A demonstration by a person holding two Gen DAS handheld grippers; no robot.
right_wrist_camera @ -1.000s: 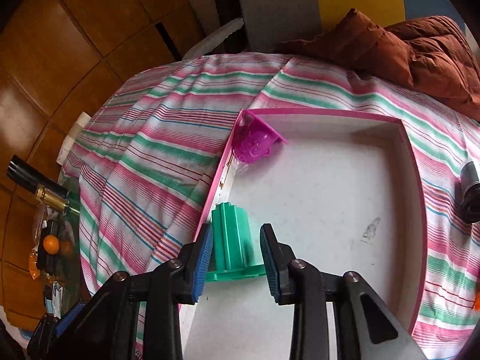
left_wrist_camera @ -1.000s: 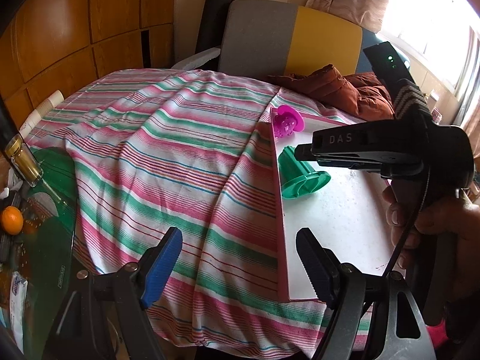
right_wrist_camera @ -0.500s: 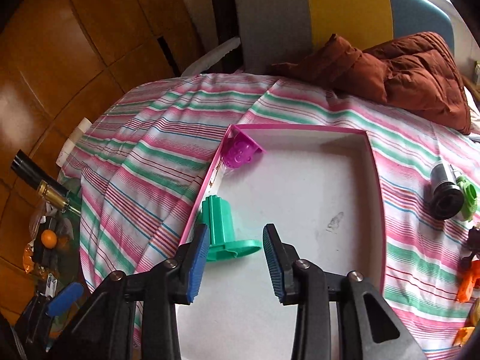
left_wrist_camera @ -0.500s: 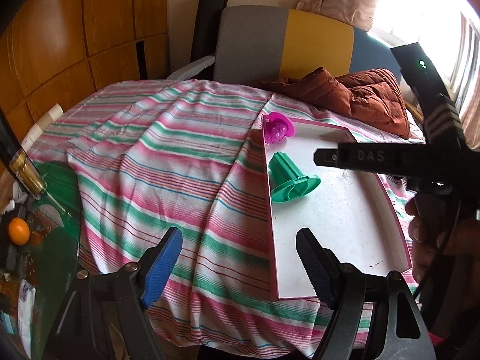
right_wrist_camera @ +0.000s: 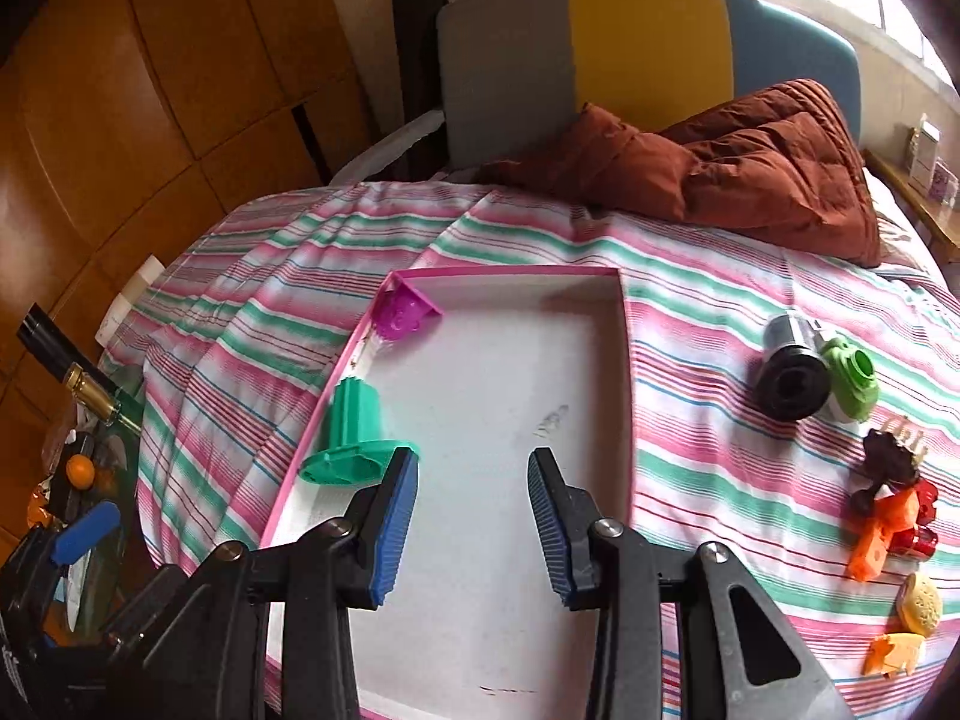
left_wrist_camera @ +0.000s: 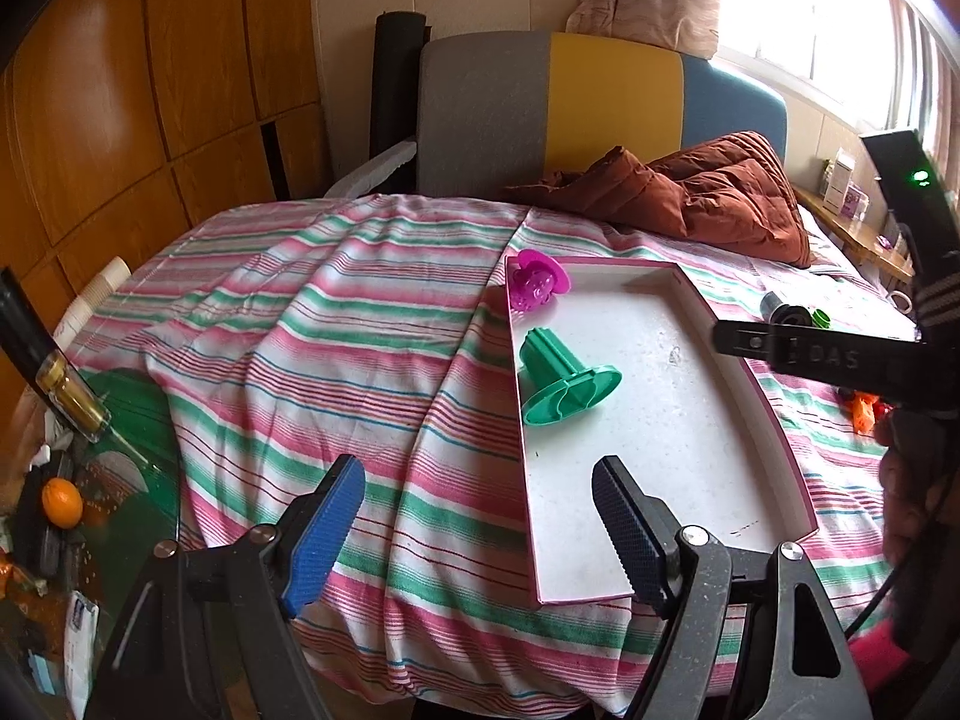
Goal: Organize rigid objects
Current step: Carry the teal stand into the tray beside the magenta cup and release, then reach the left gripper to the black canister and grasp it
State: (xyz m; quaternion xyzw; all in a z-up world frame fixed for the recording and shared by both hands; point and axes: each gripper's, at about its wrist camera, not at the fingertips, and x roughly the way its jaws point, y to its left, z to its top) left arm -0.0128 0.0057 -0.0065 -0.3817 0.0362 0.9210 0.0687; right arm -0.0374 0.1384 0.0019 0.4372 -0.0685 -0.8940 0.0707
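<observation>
Hovering over the tray [right_wrist_camera: 624, 396] with right gripper [right_wrist_camera: 471, 510] narrowly parted, empty; green mould [right_wrist_camera: 351, 432] lying at its left edge. Left gripper [left_wrist_camera: 477, 531] gaping wide, empty. Probably next: swinging toward the black cylinder [right_wrist_camera: 792, 372], approaching squarely.

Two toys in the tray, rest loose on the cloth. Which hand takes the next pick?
Right, probably. The right tongs are open and empty over the tray, with the loose toys lying just beyond its right wall. The left tongs hover over bare striped cloth, across the tray from them.

Daylight from the blown-out window [left_wrist_camera: 828, 18] at upper right; sharp focus, strong fisheye bending, dark corners.
</observation>
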